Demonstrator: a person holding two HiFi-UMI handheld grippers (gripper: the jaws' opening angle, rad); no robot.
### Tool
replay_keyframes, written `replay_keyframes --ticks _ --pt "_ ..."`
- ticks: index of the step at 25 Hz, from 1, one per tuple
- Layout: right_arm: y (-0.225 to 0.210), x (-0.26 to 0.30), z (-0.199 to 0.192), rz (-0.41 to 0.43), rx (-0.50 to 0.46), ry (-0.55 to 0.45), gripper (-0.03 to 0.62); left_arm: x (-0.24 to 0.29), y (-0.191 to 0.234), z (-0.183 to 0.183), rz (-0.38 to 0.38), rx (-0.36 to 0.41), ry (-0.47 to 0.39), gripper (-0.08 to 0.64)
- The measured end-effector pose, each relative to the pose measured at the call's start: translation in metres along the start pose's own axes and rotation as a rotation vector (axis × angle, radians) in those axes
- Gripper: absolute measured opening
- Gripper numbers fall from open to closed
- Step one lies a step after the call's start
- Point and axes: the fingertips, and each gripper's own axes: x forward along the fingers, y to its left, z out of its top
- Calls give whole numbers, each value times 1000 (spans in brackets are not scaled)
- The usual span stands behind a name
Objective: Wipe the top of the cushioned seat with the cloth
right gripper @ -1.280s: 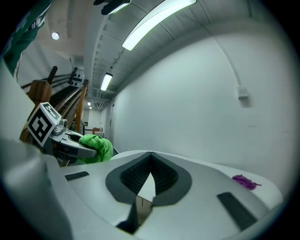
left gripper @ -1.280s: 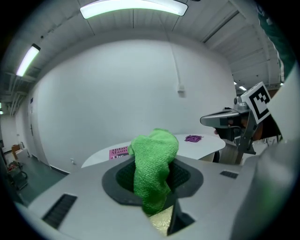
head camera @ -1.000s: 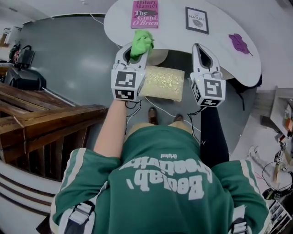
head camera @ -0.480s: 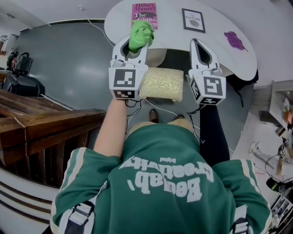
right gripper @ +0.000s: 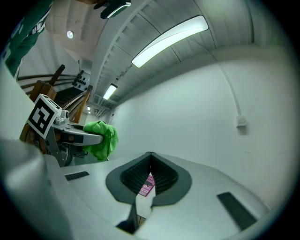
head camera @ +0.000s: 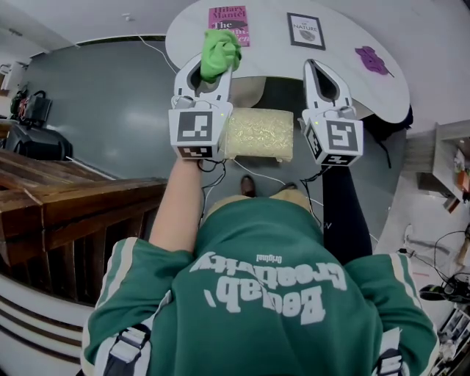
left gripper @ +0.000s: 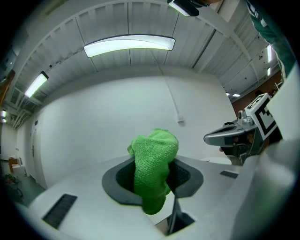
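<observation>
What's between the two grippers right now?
In the head view, the cushioned seat shows between the left gripper, holding the cloth, and the right gripper.

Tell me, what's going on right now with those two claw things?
Left gripper shut on green cloth, held clear of the seat. Right gripper shut, empty. Cushioned seat between them, cloth not on it. Nothing seen blocking.

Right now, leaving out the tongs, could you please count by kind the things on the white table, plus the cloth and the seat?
Pink book: 1
Framed print: 1
Purple item, kind unclear: 1
Green cloth: 1
Cushioned seat: 1
Total: 5
</observation>
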Motion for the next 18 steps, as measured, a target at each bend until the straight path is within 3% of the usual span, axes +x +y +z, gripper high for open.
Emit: replay_keyframes --ticks 18 --pt "1 6 -1 -5 -21 4 8 4 5 -6 2 -21 -7 135"
